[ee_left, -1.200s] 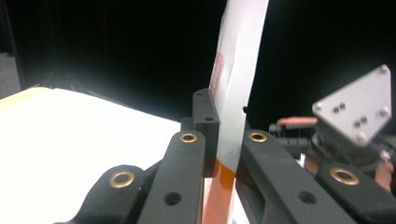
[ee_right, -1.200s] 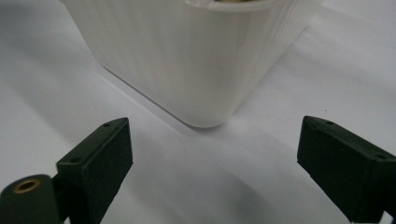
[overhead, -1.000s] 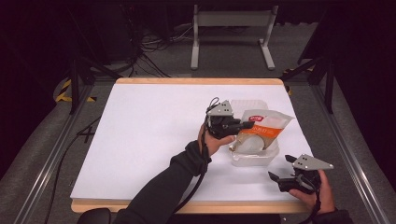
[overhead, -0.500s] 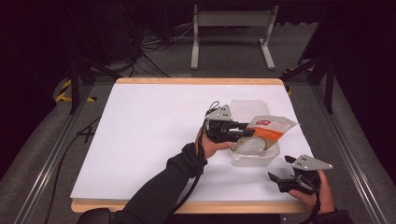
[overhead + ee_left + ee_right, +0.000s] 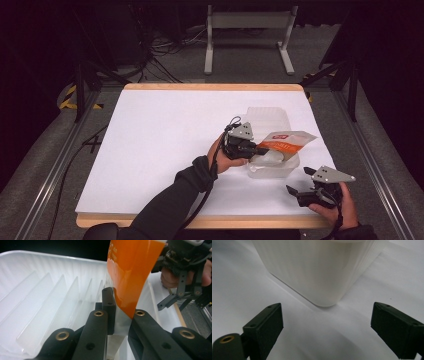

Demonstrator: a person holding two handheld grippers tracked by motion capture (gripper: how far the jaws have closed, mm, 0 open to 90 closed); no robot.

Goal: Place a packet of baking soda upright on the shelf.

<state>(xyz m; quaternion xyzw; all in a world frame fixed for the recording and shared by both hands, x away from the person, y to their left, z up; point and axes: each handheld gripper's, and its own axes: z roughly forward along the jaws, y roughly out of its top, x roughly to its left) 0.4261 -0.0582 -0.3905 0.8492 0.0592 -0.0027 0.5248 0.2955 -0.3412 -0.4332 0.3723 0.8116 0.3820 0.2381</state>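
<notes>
An orange and white pouch [image 5: 287,141] lies tilted over an open clear plastic container [image 5: 272,170] at the table's right. My left gripper [image 5: 260,150] is at the container's left rim, shut on the pouch's clear lower end after its jaws have just been closing. In the left gripper view the black jaws [image 5: 122,312] pinch the pouch [image 5: 130,272] above the ribbed container [image 5: 50,277]. My right gripper [image 5: 295,192] rests open near the front right edge. Its jaws [image 5: 327,322] are spread in front of the container's corner [image 5: 319,267] with nothing between them.
The white table [image 5: 165,130] has a wooden edge, and its left half is bare. A clear lid [image 5: 270,117] lies flat behind the container. The person's dark sleeve [image 5: 170,200] crosses the front middle. Metal rails and cables surround the table.
The pouch has swung from standing upright over the container to lying tilted across it, with its top to the right. The left gripper shifted slightly toward the near side. The right gripper stayed put.
</notes>
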